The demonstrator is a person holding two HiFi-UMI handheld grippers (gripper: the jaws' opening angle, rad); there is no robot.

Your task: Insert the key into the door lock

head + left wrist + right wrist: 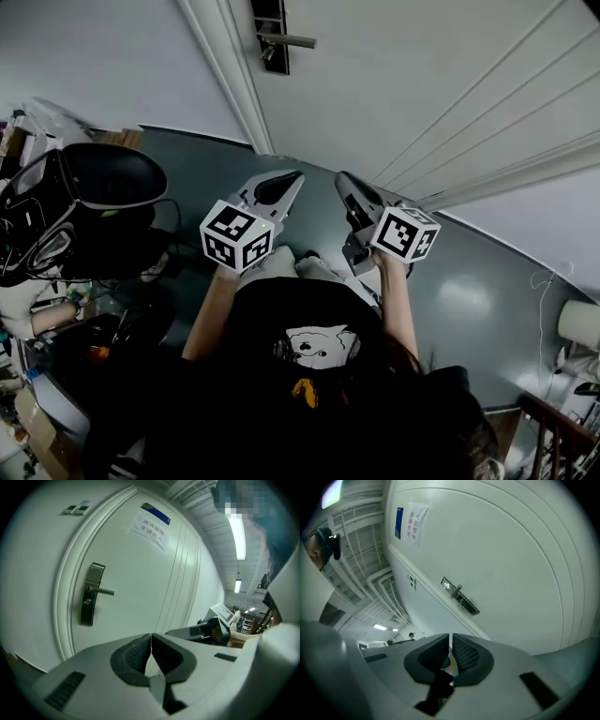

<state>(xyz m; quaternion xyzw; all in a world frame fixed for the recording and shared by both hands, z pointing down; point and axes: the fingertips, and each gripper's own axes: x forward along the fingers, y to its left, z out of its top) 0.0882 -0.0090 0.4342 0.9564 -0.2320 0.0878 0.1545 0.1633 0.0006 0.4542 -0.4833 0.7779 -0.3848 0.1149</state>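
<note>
- Two grey hand-held grippers are counted: the left gripper (296, 178) (151, 644) is pressed together, empty
- The right gripper (343, 180) (450, 641) is clamped on one thin pale key (448, 663), seen edge-on between its pads
- One dark rectangular lock plate (270, 37) (91, 595) (459, 597) with a silver lever is set in the white panelled door (422, 75), ahead of both grippers, well apart

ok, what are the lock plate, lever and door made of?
Lock plate: metal by the look, dark and glossy, silvery at the top.
Lever: likely brushed metal, silvery satin sheen.
Door: painted white, matt, with moulded panel lines; wood or composite beneath, cannot tell.
</note>
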